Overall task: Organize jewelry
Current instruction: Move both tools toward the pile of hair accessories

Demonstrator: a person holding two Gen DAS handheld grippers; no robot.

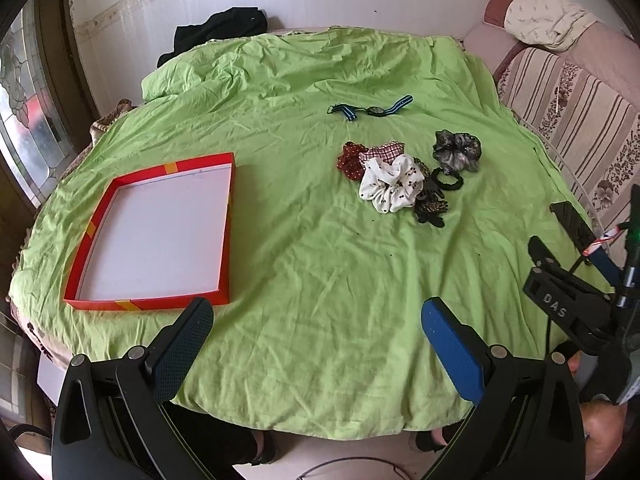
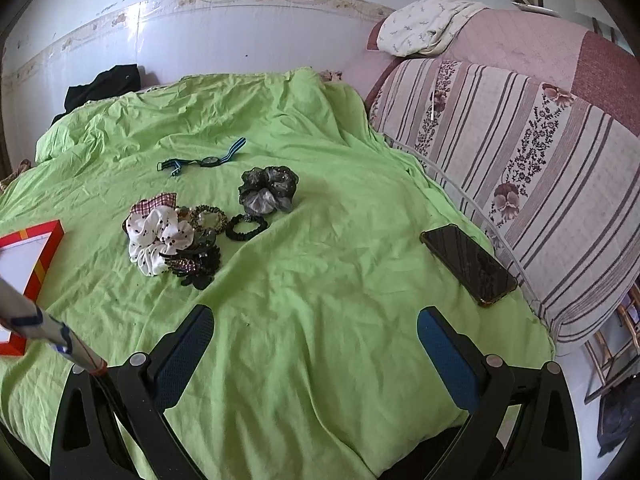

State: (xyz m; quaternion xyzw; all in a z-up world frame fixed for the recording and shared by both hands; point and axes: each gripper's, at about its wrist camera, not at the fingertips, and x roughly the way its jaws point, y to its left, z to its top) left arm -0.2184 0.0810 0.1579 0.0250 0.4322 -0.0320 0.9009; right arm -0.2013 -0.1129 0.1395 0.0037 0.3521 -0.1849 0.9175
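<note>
While one red box (image 1: 100, 304) sits empty, one watch (image 1: 370, 110) lies beyond.

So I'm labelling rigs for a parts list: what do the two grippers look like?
Both are black plastic with two long fingers, one pad dark blue mesh, the other brighter blue. Silver pivot bolts sit at the finger bases. The right gripper, seen from the left wrist view, carries white "DAS" lettering and a thin black cable.

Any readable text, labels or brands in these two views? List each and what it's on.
"DAS": raised letters on the black body of the right gripper, seen in the left wrist view.
Nothing else is readable: the red box, phone, watch and hair ties show no legible text.
</note>
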